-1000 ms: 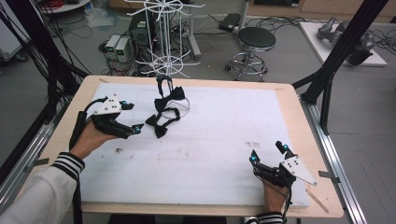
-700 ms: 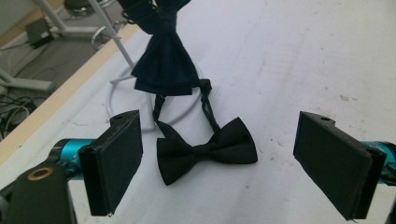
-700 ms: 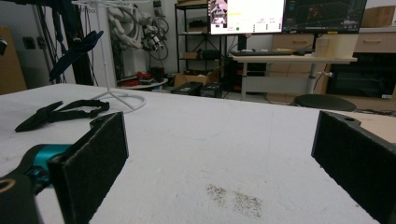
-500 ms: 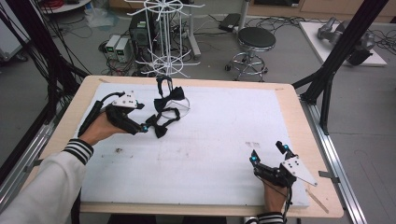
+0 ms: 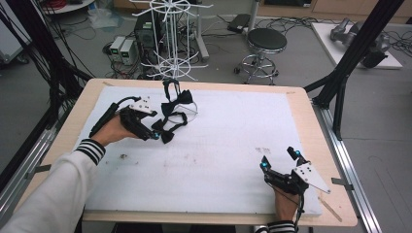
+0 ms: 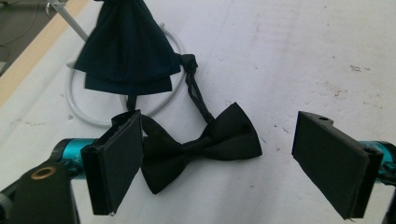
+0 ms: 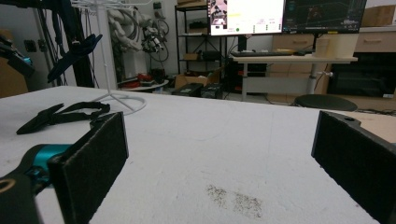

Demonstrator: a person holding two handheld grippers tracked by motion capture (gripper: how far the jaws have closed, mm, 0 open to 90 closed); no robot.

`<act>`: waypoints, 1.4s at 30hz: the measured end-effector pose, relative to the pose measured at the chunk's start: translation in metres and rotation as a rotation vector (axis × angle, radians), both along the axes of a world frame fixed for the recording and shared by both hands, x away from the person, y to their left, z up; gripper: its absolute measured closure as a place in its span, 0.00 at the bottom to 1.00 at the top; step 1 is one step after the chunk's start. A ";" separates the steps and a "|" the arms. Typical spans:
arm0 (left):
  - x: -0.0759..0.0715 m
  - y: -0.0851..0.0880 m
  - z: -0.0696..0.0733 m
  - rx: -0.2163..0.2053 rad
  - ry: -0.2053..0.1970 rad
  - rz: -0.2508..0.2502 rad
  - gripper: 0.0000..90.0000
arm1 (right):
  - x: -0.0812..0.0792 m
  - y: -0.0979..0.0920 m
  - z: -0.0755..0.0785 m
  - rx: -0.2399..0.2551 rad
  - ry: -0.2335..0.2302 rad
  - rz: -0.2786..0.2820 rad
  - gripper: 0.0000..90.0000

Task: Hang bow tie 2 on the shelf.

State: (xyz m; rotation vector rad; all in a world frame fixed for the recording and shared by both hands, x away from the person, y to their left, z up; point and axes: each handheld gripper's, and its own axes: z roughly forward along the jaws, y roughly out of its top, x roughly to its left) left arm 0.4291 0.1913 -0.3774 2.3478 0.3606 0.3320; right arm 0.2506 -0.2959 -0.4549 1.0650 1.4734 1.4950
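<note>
Straddling the black bow tie [image 6: 201,149] near the table's far-left edge [image 5: 85,104], left tool [image 5: 156,132] jaws apart.

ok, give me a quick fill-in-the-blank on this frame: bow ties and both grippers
1. The left gripper has its jaws ____ on either side of the black bow tie.
2. A second, darker bow tie lies over a white wire ____.
3. The right gripper rests near the table's ____ corner, at the person's side.
4. Between the right gripper's jaws there is ____.

Missing words: open; ring; right; nothing
</note>
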 end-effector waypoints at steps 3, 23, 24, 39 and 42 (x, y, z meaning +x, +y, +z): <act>0.003 -0.001 -0.002 0.000 0.011 -0.002 0.19 | 0.000 0.000 0.000 0.000 -0.001 -0.003 0.03; 0.017 -0.021 0.001 0.098 0.060 -0.074 0.20 | 0.000 0.000 0.000 0.000 -0.002 -0.003 0.03; 0.018 -0.022 0.000 0.098 0.067 -0.079 0.20 | 0.000 -0.001 0.000 0.000 -0.003 -0.002 0.03; 0.033 -0.025 -0.026 0.210 0.100 -0.128 0.26 | 0.000 0.000 0.000 -0.001 -0.002 -0.004 0.03; 0.036 -0.025 -0.030 0.228 0.103 -0.136 0.28 | 0.000 0.000 0.000 0.001 -0.002 -0.003 0.03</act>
